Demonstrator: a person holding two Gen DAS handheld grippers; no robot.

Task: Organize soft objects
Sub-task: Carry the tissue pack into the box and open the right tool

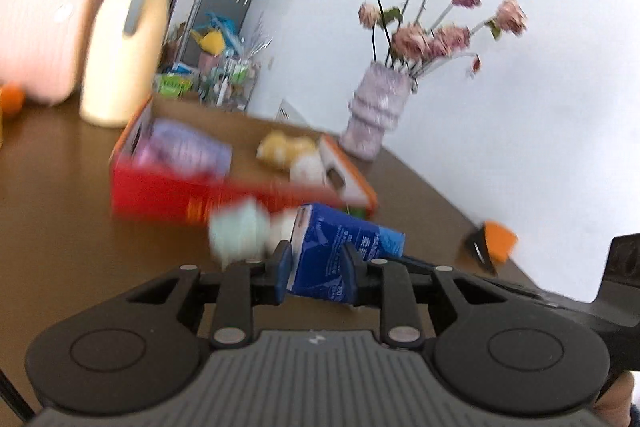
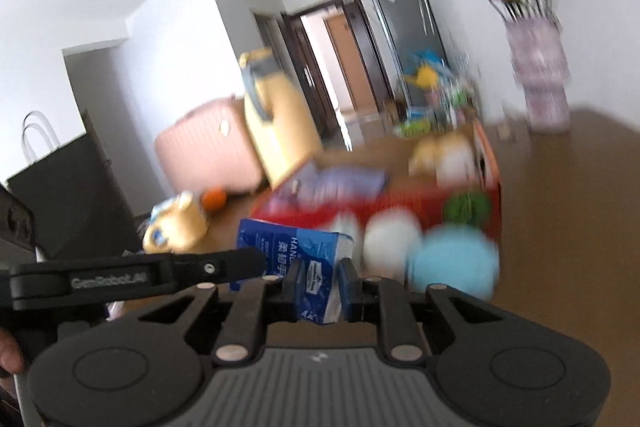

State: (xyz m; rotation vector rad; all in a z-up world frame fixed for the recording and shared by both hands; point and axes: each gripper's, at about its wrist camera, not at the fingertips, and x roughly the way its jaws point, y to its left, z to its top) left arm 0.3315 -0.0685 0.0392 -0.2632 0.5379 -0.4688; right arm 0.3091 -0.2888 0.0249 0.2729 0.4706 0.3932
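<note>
Apparently both tools, left [image 1: 316, 269] and right [image 2: 320, 289], clench the blue tissue pack [image 1: 344, 251] lying crosswise.

Blue tissue pack [image 1: 344, 251] tilted above the table; purple pack [image 1: 184, 151] lies in the red box [image 1: 160, 195].
</note>
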